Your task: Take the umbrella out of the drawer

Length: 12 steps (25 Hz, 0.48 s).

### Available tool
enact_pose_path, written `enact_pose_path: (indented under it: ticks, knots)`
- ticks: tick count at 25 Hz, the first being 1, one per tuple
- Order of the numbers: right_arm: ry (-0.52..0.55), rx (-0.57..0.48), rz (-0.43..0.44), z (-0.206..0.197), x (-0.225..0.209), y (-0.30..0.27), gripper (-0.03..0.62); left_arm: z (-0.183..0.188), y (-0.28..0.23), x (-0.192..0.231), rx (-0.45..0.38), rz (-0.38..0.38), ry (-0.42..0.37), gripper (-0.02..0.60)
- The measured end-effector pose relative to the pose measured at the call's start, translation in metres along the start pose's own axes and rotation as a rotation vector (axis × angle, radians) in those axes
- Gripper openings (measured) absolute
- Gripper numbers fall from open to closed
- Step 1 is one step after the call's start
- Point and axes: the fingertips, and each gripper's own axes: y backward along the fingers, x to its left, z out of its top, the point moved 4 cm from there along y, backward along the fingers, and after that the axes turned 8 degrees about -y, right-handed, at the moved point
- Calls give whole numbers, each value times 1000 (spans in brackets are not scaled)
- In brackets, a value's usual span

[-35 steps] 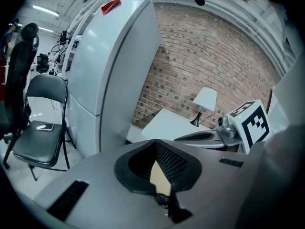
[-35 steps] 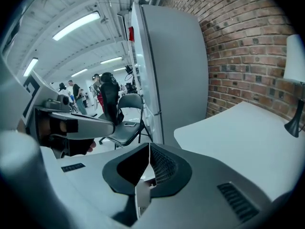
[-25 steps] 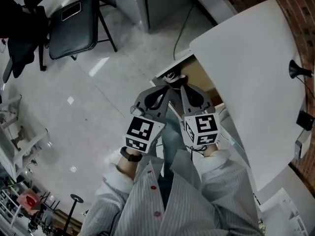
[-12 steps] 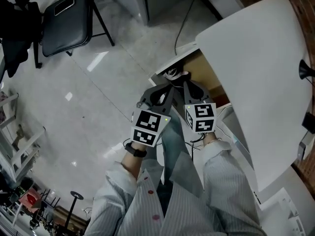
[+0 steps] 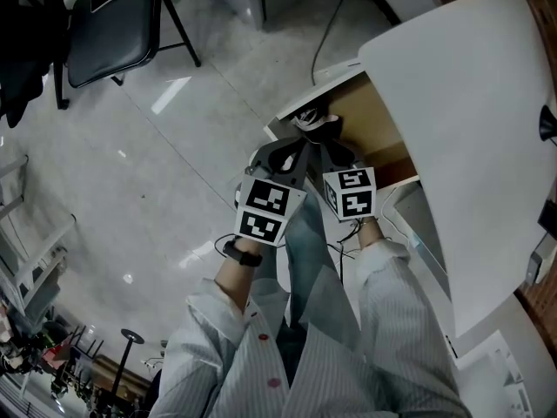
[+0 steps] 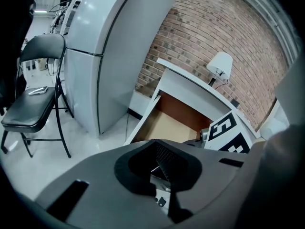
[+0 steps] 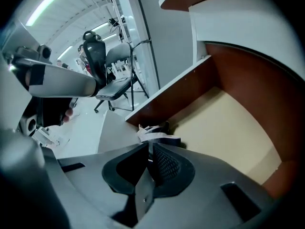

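The drawer (image 5: 372,116) stands pulled out from under the white table, its tan bottom bare. The umbrella (image 5: 312,122), a dark folded bundle with a white strap, lies in the drawer's front left corner; in the right gripper view the umbrella (image 7: 159,130) sits just beyond the jaws. My left gripper (image 5: 298,149) hangs over the drawer's front edge, shut and empty. My right gripper (image 5: 329,149) is beside it, tilted steeply down at the umbrella, also shut with nothing between its pads. The left gripper view shows the drawer (image 6: 167,123) ahead, past the left gripper (image 6: 159,159).
The white table top (image 5: 461,120) overhangs the drawer on the right. A black folding chair (image 5: 109,20) stands at the far left on the shiny floor, a tall grey cabinet (image 6: 105,46) stands behind, and a cable (image 5: 326,33) runs across the floor. The person's legs are below the grippers.
Both grippers have sunk toward the drawer's front corner and the umbrella, the right one tipping further down. Their jaws stayed shut.
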Motion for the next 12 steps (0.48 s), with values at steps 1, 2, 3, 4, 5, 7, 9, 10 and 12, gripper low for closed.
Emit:
enact_pose_path:
  ticks: [1, 2, 3, 4, 5, 7, 9, 10, 12]
  knots:
    - [-2, 17, 3, -3, -1, -2, 37, -3, 0, 0, 7, 0, 6, 8]
    - [-3, 30, 4, -6, -2, -4, 38, -5, -1, 1, 13, 0, 11, 8]
    - [-2, 39, 1, -7, -3, -5, 38, -7, -1, 2, 20, 0, 14, 8]
    - [1, 48, -4, -9, -5, -6, 38, -9, -2, 2, 24, 1, 17, 8]
    - [3, 58, -8, -11, -7, -6, 38, -10, -2, 3, 27, 1, 20, 9]
    - [6, 85, -10, -15, -12, -7, 51, -12, -3, 2, 29, 1, 27, 9]
    - [7, 117, -4, -21, -15, -9, 138, -13, -4, 1, 25, 2, 33, 9]
    - [7, 133, -1, -23, -16, -10, 145, -13, -4, 0, 22, 2, 36, 9]
    - [11, 161, 3, -28, -19, -14, 174, -12, -4, -1, 17, 0, 39, 9]
